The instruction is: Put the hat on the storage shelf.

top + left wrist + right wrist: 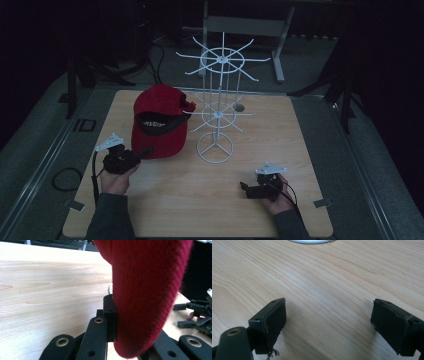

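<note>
Darkness surrounds a pale wooden worktop (pixel 165 200) on which a red fabric baseball cap (pixel 159 131) lies at the left, brim toward the near edge, just beside a white wire display stand (pixel 216 112) at centre. The cap's brim is gripped between the jaws of the left gripper (pixel 130 340), so this hand is judged the nearer. The right gripper (pixel 329 322) is held near-right, well apart, jaws spread and empty.
</note>
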A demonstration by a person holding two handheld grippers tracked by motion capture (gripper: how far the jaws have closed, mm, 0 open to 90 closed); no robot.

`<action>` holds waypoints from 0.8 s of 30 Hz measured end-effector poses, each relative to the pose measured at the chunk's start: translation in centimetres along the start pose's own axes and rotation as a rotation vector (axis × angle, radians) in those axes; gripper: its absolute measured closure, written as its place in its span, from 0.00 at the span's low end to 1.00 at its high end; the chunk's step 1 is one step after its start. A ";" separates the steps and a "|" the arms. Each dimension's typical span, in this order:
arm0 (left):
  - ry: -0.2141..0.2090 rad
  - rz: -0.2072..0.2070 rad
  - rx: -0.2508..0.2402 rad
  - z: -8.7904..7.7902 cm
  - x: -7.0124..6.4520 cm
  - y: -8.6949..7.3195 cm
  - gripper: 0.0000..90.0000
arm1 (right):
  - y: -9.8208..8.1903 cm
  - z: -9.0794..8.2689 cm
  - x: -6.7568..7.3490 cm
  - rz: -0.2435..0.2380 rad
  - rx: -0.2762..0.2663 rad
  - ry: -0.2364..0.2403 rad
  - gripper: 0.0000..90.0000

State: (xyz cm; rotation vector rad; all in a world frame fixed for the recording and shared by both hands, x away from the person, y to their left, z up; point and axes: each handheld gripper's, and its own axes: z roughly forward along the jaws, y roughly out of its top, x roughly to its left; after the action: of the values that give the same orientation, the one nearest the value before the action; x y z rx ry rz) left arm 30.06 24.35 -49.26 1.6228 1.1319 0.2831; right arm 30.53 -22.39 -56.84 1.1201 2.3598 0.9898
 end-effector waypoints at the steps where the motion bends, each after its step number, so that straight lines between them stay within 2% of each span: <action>1: 0.000 0.004 -0.002 0.0 -0.1 0.1 0.95 | 0.0 0.0 0.0 0.000 0.000 0.000 0.14; 12: -0.002 0.021 -0.035 -0.8 -0.9 0.7 0.95 | 0.0 0.0 0.0 0.000 -0.001 0.000 0.14; 16: 0.021 0.022 -0.044 -1.0 -1.0 0.8 0.95 | 0.0 0.0 0.0 0.000 -0.001 0.000 0.14; 24: 0.037 0.011 -0.087 -1.5 -1.1 0.9 0.96 | 0.0 0.0 0.0 0.000 -0.001 0.000 0.14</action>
State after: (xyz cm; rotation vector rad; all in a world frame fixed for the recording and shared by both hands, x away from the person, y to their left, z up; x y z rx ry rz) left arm 28.93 24.41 -47.57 1.5531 1.1236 0.3670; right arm 30.53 -22.38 -56.84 1.1201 2.3591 0.9907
